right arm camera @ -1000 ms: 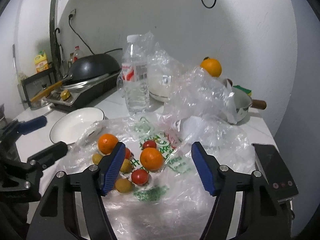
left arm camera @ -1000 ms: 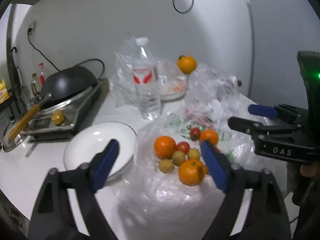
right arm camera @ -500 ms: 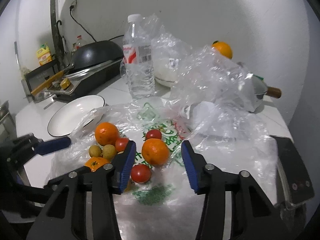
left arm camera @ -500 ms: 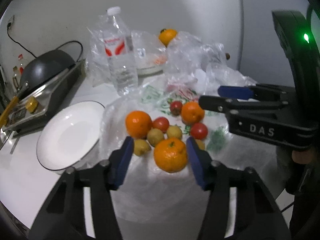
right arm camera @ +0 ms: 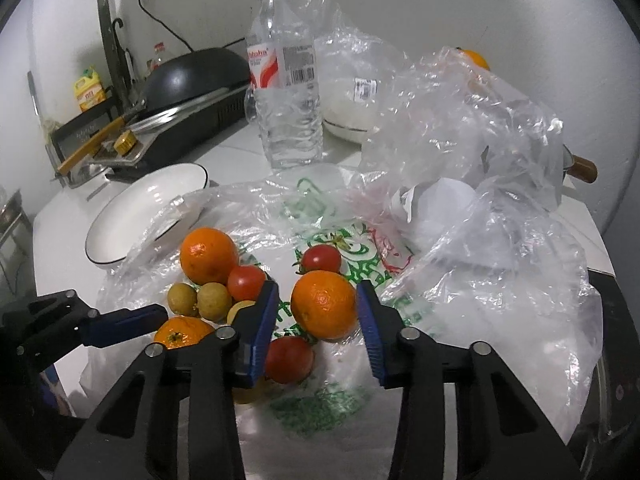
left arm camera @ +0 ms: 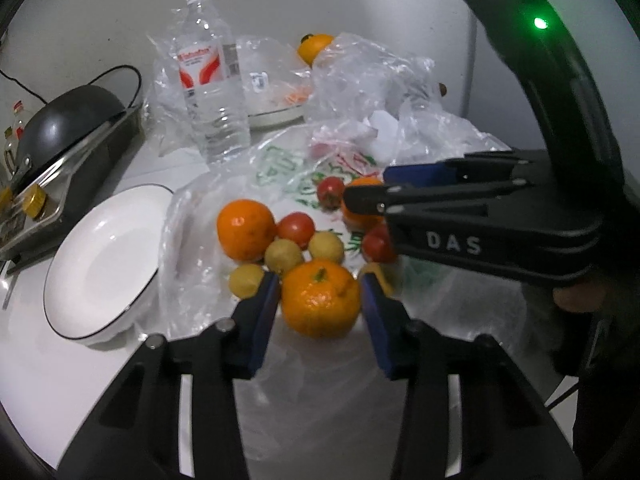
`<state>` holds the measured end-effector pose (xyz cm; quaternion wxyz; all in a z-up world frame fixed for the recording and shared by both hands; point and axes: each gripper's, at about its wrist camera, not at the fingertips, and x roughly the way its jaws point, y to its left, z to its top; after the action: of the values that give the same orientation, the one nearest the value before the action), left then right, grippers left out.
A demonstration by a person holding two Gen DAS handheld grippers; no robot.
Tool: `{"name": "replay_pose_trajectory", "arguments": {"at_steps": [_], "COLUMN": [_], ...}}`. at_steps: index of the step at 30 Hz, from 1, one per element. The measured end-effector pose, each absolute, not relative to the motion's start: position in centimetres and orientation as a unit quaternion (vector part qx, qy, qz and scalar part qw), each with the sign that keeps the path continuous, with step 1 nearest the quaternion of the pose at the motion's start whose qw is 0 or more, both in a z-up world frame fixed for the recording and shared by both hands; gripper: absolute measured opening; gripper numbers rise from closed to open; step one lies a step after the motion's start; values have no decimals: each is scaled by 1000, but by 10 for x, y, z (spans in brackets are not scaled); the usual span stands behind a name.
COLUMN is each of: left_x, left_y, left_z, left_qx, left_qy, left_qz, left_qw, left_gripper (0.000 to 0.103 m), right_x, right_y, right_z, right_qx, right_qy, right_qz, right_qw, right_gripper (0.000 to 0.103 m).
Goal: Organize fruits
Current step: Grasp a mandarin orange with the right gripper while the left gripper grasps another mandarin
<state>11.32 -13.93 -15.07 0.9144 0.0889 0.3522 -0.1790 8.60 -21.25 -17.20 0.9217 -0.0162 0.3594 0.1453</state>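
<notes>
Oranges, red tomatoes and small yellow-green fruits lie in a heap on a flattened plastic bag (left arm camera: pixel 280 168). My left gripper (left arm camera: pixel 320 296) has its blue pads on both sides of the nearest orange (left arm camera: pixel 320 300), touching or nearly touching it. My right gripper (right arm camera: pixel 318 308) brackets another orange (right arm camera: pixel 323 304) the same way, with a tomato (right arm camera: pixel 289 358) just below it. A third orange (left arm camera: pixel 245 229) sits by the white plate (left arm camera: pixel 100 256). The plate also shows in the right wrist view (right arm camera: pixel 132 208).
A water bottle (left arm camera: pixel 210 76) stands behind the fruit. A black wok on a stove (left arm camera: pixel 60 128) is at the left. Crumpled clear bags (right arm camera: pixel 460 128) with another orange (left arm camera: pixel 314 46) on top fill the back right. A black appliance (right arm camera: pixel 616 360) sits at the right edge.
Both grippers have moved forward and down to the fruit and narrowed from wide open, each now around its own orange.
</notes>
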Motion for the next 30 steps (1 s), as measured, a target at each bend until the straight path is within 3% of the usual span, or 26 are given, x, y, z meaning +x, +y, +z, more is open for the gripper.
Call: {"name": "replay_pose_trajectory", "arguments": {"at_steps": [15,17,18,21,26,28,30], "left_x": [99,96,94,94,100,100,98], "left_y": [-132,-130,-128,-126,-129,-130,-128], "left_z": [-147,-142,-140,-136,-144,-147,-149], "left_qx": [78,76,74,77,85,86,82], "left_qy": [342,335,330,324,341,347,348], "left_qz": [-202,-204,-205,-202,-223,-223,-221], "left_qw": [914,917,919,921,909,907,908], "left_gripper": [40,34,25,23,33,51,56], "right_x": [91,88,87,83,76,74,72], "right_y": [-211,-210,-210,-209,-206,-207,-209], "right_z": [-175,-173,-173,-172,-169,-170,-170], "right_qx": [-14,-18,-20,-20,-24,-22,-19], "right_qy": [374,367,365,361,355,354,354], "right_qz": [124,122,121,120,115,113,110], "right_qw": [919,922,923,924,928,928,929], "right_gripper": [39,38,38,38,38,38,38]}}
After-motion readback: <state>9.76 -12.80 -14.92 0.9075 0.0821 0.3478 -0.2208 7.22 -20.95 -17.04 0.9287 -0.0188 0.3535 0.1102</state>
